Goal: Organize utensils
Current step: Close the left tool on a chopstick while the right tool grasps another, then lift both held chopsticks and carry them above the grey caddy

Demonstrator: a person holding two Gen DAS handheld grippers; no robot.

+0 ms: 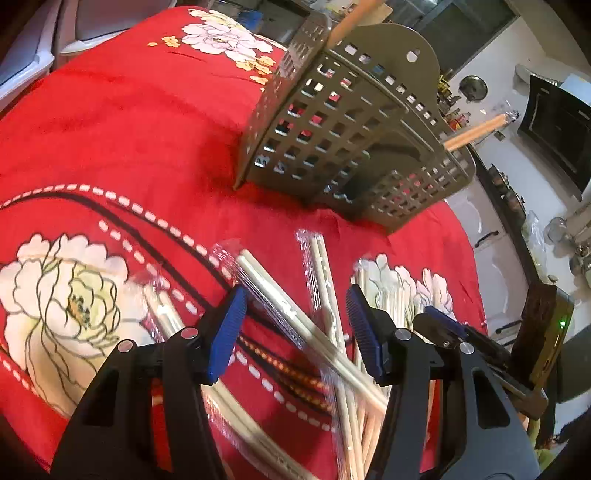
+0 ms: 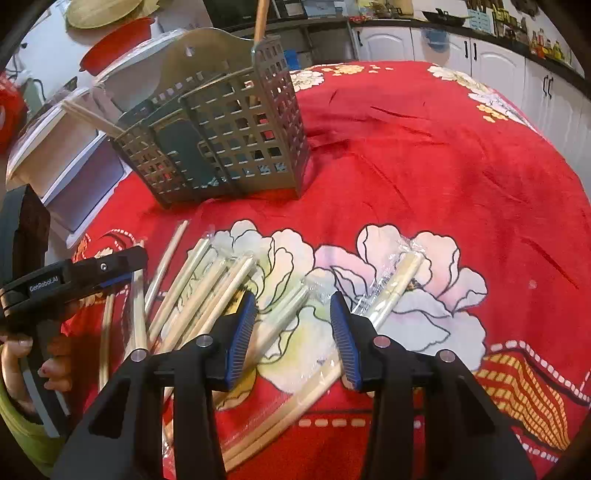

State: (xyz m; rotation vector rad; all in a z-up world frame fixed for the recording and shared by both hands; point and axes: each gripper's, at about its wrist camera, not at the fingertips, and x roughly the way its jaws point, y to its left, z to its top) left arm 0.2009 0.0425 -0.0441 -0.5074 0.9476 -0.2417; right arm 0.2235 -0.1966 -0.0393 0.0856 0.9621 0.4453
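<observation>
Several wooden chopsticks, some in clear wrappers, lie scattered on the red flowered tablecloth (image 1: 129, 129). My left gripper (image 1: 295, 325) hovers low over a crossed pile; a wrapped pair (image 1: 273, 291) runs slantwise between its blue pads, which stand apart from it. My right gripper (image 2: 293, 328) is open too, with one wrapped pair (image 2: 284, 314) lying between its pads and another wrapped pair (image 2: 391, 291) just to the right. A grey perforated utensil basket (image 1: 351, 147) (image 2: 221, 140) stands beyond the chopsticks, with wooden handles (image 1: 476, 131) (image 2: 262, 18) sticking out.
The left gripper (image 2: 110, 269) shows at the left of the right wrist view, held by a hand (image 2: 22, 354); the right gripper (image 1: 443, 321) sits close beside the left one. White storage boxes (image 2: 55, 147) stand off the table's edge. Kitchen cabinets (image 2: 498, 66) line the back.
</observation>
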